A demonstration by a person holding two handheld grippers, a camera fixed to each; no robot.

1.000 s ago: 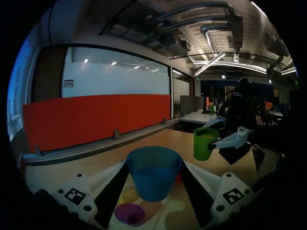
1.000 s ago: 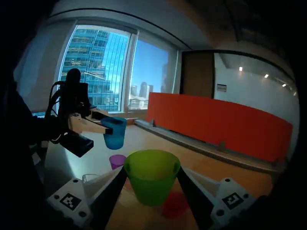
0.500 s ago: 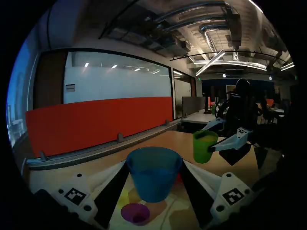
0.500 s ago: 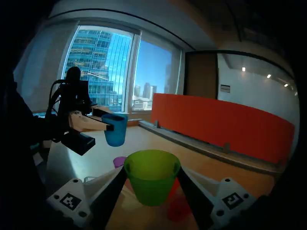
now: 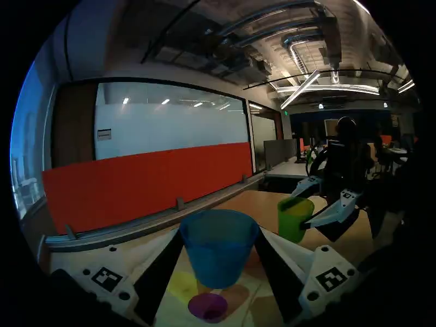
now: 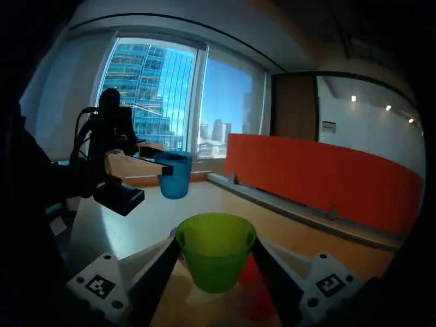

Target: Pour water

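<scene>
Left tool [image 5: 219, 240] pinched the blue cup [image 5: 219, 260], right tool [image 6: 216, 242] the green cup [image 6: 216, 267]. Left gripper view had a purple cup [image 5: 207, 307] underneath; right gripper view, skyline windows [image 6: 163, 98].

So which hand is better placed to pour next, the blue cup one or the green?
Probably left. The left gripper holds the blue cup, whose darker lower half suggests water. The right gripper holds the green cup upright and seemingly empty, ready to receive.
</scene>
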